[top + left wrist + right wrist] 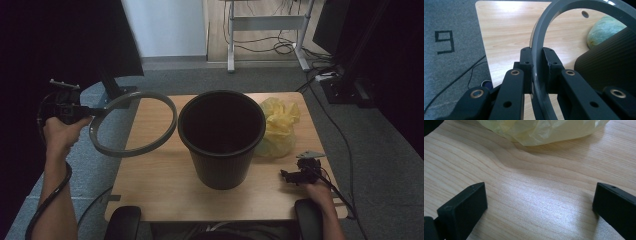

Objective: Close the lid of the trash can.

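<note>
Now: left gripper fingers clenched on grey ring, held just left of black bin. Right gripper fingers released, right of bin, near yellow bag.

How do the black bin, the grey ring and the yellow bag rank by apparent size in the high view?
1. Black bin: largest.
2. Grey ring: close to the bin's rim in width, but it is held up off the table, tilted and nearer the camera, so this is uncertain.
3. Yellow bag: smallest, partly hidden behind the bin.
</note>
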The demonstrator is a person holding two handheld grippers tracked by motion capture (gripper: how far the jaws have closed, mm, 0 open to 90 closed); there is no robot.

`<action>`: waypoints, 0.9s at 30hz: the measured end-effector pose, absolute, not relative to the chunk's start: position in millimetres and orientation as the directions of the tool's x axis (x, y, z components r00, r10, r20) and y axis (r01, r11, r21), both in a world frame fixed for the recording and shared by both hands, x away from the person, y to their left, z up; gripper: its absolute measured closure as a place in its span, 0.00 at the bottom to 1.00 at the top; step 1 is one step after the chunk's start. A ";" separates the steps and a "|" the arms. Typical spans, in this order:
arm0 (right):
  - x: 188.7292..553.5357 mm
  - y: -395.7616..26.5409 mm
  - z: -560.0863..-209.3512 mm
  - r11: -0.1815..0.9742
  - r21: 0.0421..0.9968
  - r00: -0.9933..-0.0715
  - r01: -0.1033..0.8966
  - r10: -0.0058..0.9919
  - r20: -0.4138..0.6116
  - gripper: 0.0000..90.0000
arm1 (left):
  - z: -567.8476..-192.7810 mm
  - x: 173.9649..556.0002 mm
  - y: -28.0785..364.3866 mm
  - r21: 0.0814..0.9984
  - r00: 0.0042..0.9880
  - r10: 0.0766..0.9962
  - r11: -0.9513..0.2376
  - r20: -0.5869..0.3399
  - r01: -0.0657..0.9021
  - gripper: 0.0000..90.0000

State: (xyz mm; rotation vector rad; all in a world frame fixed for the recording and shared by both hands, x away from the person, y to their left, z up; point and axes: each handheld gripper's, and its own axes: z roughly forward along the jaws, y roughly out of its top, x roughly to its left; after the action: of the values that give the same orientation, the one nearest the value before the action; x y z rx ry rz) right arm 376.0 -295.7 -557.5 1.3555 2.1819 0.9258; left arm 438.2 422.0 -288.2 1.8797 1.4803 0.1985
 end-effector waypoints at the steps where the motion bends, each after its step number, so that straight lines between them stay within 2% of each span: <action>1: 376.0 -295.7 -557.5 0.307 0.718 -0.444 0.625 0.896 0.003 0.00 | -286.3 438.1 420.9 0.621 0.331 0.893 -0.077 -0.305 0.780 0.88; 19: 376.0 -295.7 -557.5 0.307 0.718 -0.444 0.625 0.896 0.003 0.00 | -265.3 433.6 419.5 0.639 0.330 0.897 -0.071 -0.296 0.766 0.88; 27: 376.0 -295.7 -557.5 0.307 0.718 -0.444 0.625 0.896 0.003 0.00 | -255.0 440.8 396.7 0.647 0.371 0.885 -0.111 -0.281 0.755 0.88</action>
State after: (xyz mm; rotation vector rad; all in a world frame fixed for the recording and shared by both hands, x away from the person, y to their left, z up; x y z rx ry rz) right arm 376.0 -295.7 -557.5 1.3555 2.1821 0.9258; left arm 440.8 396.7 -255.0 1.8983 1.4199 0.2249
